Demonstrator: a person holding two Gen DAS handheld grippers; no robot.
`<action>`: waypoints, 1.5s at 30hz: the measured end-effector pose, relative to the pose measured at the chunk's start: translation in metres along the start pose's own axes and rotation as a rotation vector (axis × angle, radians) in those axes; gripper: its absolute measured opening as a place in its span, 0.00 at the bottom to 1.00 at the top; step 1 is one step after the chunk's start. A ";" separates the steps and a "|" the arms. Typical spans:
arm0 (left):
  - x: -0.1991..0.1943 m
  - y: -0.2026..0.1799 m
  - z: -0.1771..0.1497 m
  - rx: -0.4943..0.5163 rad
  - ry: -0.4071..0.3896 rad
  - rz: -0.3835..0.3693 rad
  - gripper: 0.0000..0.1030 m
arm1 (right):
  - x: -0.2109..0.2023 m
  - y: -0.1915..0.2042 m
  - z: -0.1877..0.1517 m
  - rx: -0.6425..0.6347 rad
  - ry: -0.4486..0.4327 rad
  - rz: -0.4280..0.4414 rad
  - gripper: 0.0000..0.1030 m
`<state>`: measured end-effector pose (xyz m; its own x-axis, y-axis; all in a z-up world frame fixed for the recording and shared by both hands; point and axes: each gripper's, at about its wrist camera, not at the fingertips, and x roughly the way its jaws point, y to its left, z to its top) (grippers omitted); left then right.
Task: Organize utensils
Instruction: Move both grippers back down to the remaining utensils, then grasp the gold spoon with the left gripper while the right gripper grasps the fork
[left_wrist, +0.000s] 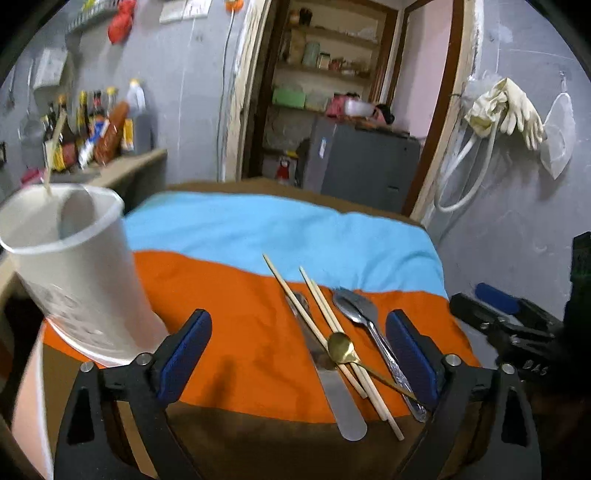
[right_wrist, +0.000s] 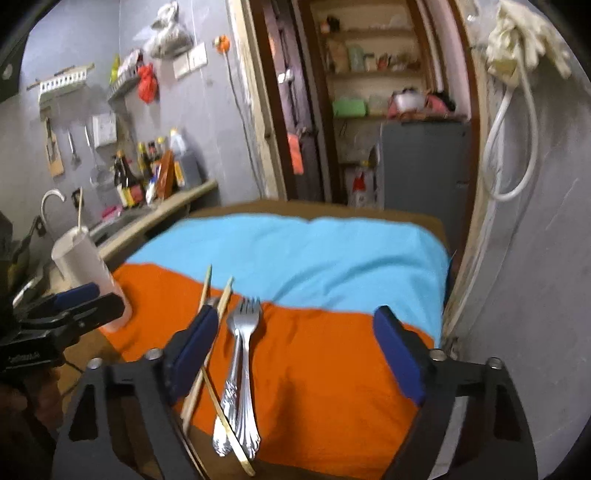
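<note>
Judging by the white cup (left_wrist: 70, 266) off to the left of my left tool (left_wrist: 299, 354), only one chopstick (left_wrist: 55, 147) is in — the rest lie between both tools: chopsticks (left_wrist: 332, 332), gold spoon (left_wrist: 341, 349), knife (left_wrist: 340, 398), fork (right_wrist: 245, 354). Both my left tool and right tool (right_wrist: 295, 354) gape wide, empty.

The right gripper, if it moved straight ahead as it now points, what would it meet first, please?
Probably the orange cloth; the right gripper is open over bare fabric, with the fork left of centre. Depth is uncertain.
</note>
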<state>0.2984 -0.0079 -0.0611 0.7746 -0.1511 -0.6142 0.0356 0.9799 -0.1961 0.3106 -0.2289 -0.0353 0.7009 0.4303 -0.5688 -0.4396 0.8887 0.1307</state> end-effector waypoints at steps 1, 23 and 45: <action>0.006 -0.001 -0.002 -0.003 0.023 -0.014 0.80 | 0.005 0.000 -0.001 -0.004 0.019 0.011 0.71; 0.054 0.010 -0.008 -0.135 0.250 -0.188 0.13 | 0.059 0.019 -0.020 -0.088 0.261 0.120 0.30; 0.022 0.043 -0.001 -0.189 0.217 -0.050 0.02 | 0.071 0.035 -0.011 -0.168 0.296 0.065 0.23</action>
<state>0.3165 0.0304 -0.0843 0.6208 -0.2428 -0.7454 -0.0638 0.9320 -0.3567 0.3389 -0.1693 -0.0798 0.4859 0.3988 -0.7777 -0.5819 0.8116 0.0526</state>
